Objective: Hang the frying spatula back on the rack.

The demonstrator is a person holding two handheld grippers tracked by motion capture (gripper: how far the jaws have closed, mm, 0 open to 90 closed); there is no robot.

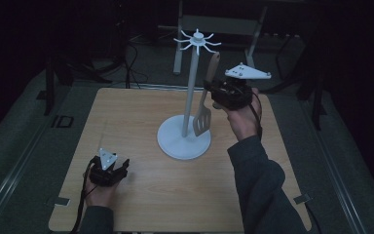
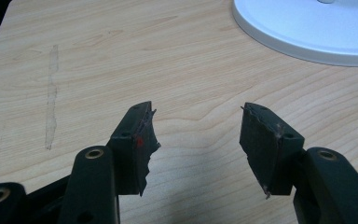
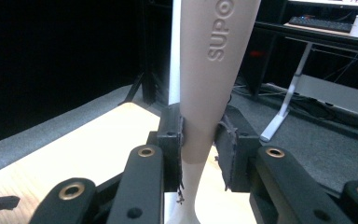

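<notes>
A beige slotted spatula hangs upright beside the white utensil stand, its blade just above the stand's round base. My right gripper is shut on the spatula's handle, which rises between the pads in the right gripper view. The stand's hooked top sits above the handle's end. My left gripper rests low on the wooden table at the front left, open with nothing between its fingers. In the left gripper view the stand's base lies ahead on the right.
The table's edges drop to grey floor and dark surroundings. A white-legged desk with a keyboard and cup stands beyond the table. Bare wood lies between my left gripper and the stand.
</notes>
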